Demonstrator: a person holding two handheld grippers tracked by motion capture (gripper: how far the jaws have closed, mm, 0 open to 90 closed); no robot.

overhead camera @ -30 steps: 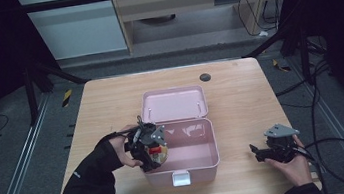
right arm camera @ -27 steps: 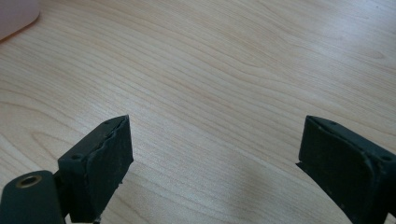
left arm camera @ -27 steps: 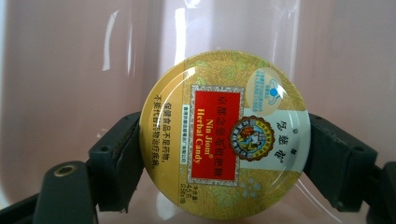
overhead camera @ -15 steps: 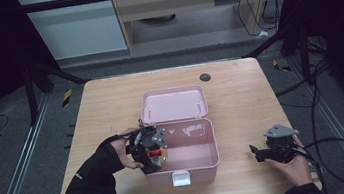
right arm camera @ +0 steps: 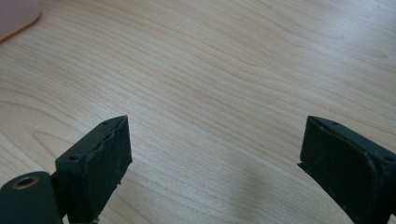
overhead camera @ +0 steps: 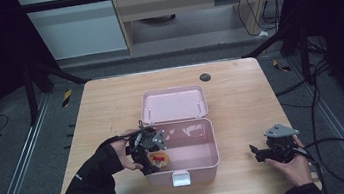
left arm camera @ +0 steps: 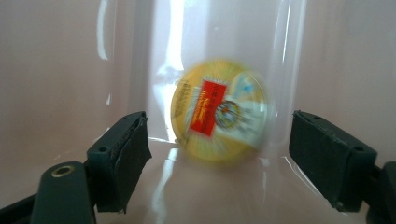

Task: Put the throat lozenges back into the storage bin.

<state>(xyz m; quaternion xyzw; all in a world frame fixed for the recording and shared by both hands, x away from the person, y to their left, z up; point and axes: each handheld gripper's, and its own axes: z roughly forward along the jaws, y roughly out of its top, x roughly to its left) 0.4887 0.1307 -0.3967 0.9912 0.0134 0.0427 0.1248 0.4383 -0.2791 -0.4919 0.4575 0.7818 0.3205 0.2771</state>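
At lower centre of the high view, the left gripper (overhead camera: 150,156) hung open over a yellow round tin (left arm camera: 218,110) lying in the pink box (overhead camera: 203,161), apparently just released; withdrawing seemed next, while the right gripper (overhead camera: 263,153) rested open at lower right.

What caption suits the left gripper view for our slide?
Open hand-held gripper inside a pink box, jaws either side of a blurred yellow round tin.

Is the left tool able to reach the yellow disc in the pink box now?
Probably yes. The left tool is already inside the open box, its jaws apart on either side of the yellow disc without touching it, and nothing lies between them.
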